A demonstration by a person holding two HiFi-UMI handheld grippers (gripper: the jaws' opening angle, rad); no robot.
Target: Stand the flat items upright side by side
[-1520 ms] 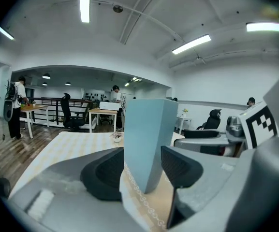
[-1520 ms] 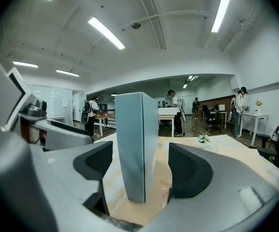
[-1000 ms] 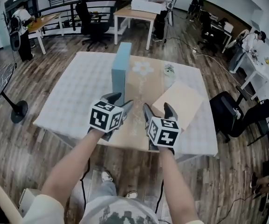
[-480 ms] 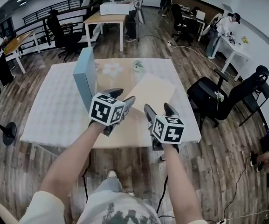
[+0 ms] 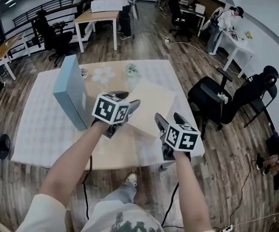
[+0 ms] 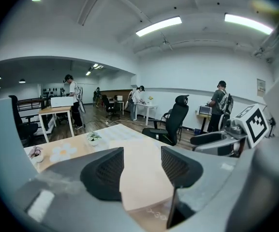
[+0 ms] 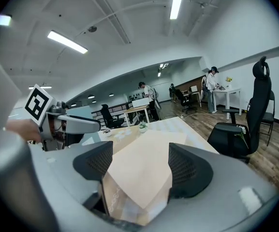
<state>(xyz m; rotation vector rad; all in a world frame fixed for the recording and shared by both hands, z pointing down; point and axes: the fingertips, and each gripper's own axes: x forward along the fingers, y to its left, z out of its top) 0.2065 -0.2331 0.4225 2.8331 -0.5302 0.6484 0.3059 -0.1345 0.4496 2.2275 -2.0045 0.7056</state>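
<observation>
Seen from a head camera looking down, a person stands at a table [image 5: 42, 129] covered with a pale patterned cloth, holding a hand-held gripper in each hand. A tall light-blue flat item [image 5: 70, 91] already stands upright on its edge at the table's left. A tan flat item [image 5: 151, 105] lies face down on the table to its right, well apart from it and turned cornerwise, so one corner points back toward the person. The left hand-held gripper [image 5: 127, 99] has its jaws spread with nothing between the pads, and its tips are at the tan item's near-left edge. The right hand-held gripper [image 5: 169, 117] is also spread and empty, just off the near-right edge. In each gripper view the tan item lies straight ahead, beyond the open jaws. The left hand looks slightly nearer, though both seem placed to take the item from opposite sides and tip it upright beside the blue one.
</observation>
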